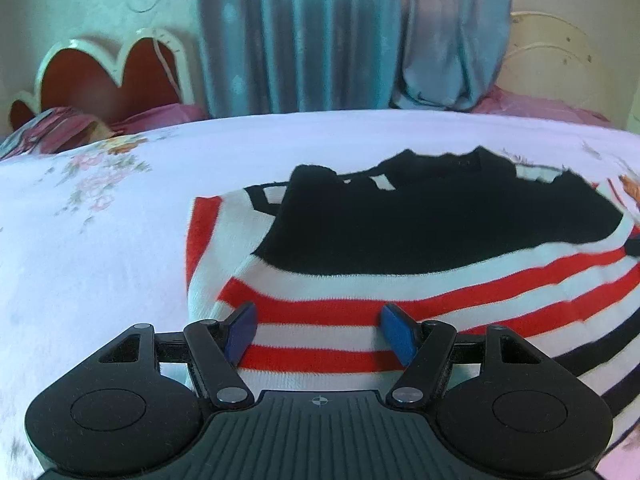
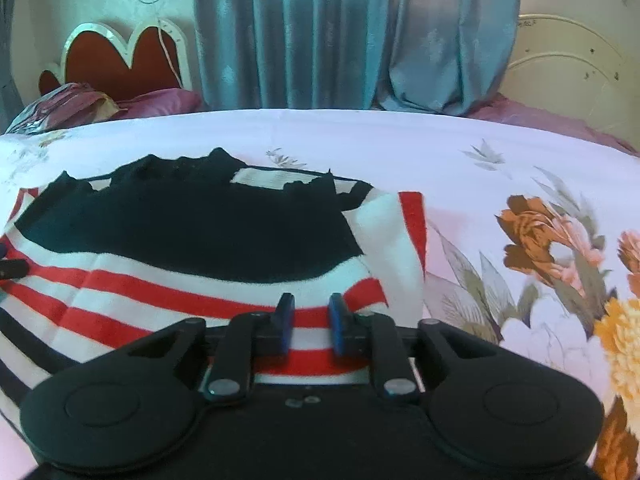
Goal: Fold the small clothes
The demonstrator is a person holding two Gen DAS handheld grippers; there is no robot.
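Observation:
A small knit sweater (image 1: 400,240), black on top with red and white stripes below, lies on the bed with its sleeves folded in. It also shows in the right wrist view (image 2: 180,240). My left gripper (image 1: 318,330) is open, its blue pads wide apart over the striped near left edge. My right gripper (image 2: 310,320) is over the striped near right edge, its pads a narrow gap apart with striped cloth showing between them. The left gripper's tip shows at the left edge of the right wrist view (image 2: 12,268).
The sweater lies on a white floral bedsheet (image 2: 520,240). Blue curtains (image 1: 340,40) hang behind the bed. A red heart-shaped headboard (image 1: 112,76) and pink pillows (image 1: 160,116) are at the far left. A cream headboard (image 2: 568,76) is at the far right.

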